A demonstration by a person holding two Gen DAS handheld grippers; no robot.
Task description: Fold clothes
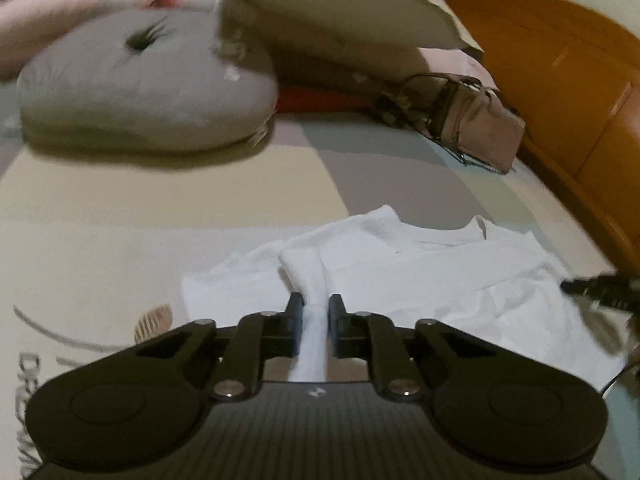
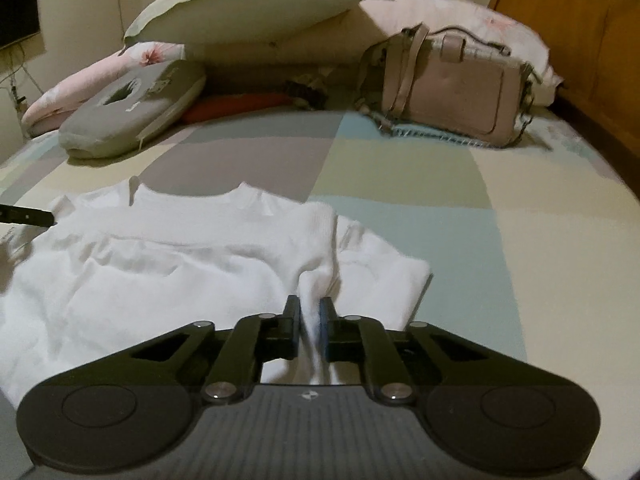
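Left gripper (image 1: 316,304) and right gripper (image 2: 309,307) each pinch a raised fold of the white knit sweater (image 2: 168,264), which lies spread just ahead on the pastel patchwork bedspread (image 2: 400,168), beige leather handbag (image 2: 452,92) beyond.

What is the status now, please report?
Left hand-held gripper and right hand-held gripper each shut on white shirt. Shirt spread on bed, not yet folded. Handbag and pillows beyond, not obstructing.
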